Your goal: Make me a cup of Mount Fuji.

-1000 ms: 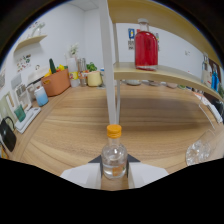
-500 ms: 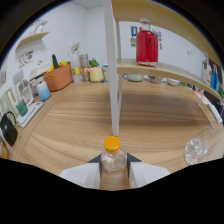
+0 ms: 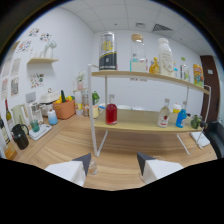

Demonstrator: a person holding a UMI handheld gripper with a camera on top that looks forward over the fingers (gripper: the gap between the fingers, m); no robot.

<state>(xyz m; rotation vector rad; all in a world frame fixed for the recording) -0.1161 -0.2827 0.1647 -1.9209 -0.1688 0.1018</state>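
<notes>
Now the gripper stands open with nothing between its fingers. Ahead, a two-tier shelf rises from the wooden table. On the lower board a jar of red liquid stands upright, its long axis vertical.
</notes>
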